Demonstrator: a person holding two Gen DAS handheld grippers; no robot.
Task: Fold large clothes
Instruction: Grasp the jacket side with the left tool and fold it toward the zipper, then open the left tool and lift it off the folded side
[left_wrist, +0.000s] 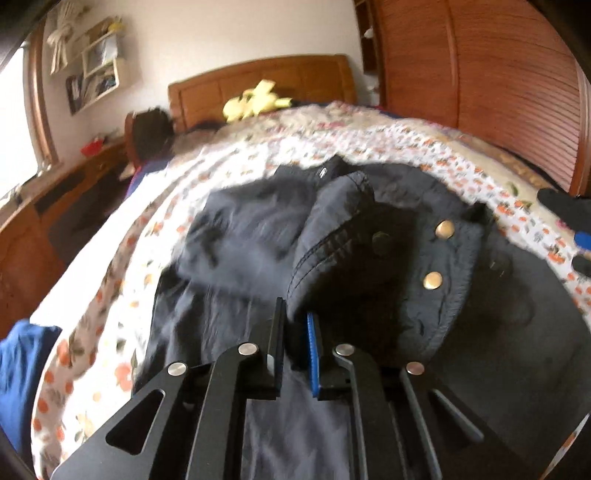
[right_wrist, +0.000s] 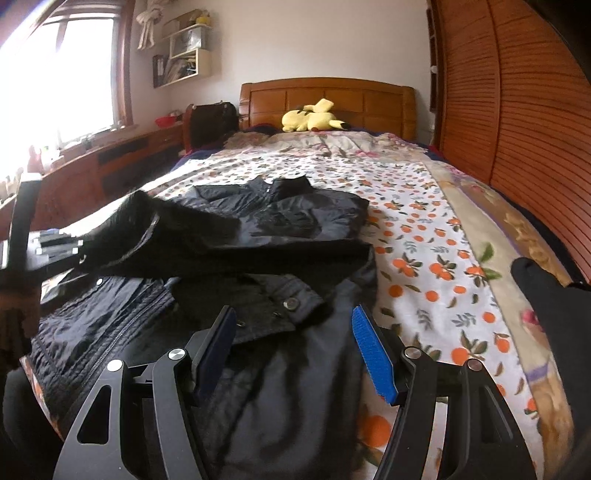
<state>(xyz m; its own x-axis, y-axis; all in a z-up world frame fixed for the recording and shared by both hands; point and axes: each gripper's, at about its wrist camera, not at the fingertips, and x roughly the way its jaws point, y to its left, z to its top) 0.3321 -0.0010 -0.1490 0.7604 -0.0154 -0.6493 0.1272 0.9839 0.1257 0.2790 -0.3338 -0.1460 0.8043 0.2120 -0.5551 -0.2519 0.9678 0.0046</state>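
A large black jacket (right_wrist: 280, 229) with snap buttons lies spread on the flowered bedspread (right_wrist: 424, 236). In the left wrist view my left gripper (left_wrist: 295, 317) is shut on the jacket's sleeve cuff (left_wrist: 332, 236) and holds it lifted over the jacket body (left_wrist: 240, 229). The left gripper also shows at the left edge of the right wrist view (right_wrist: 55, 243), with the sleeve (right_wrist: 155, 225) hanging from it. My right gripper (right_wrist: 293, 317) is open and empty, just above the jacket's lower front, near a snap button (right_wrist: 291, 303).
A yellow plush toy (right_wrist: 314, 118) lies by the wooden headboard (right_wrist: 325, 96). A wooden slatted wardrobe (right_wrist: 509, 110) stands along the right. A desk and window are at the left. Blue cloth (left_wrist: 22, 369) lies at the bed's left edge.
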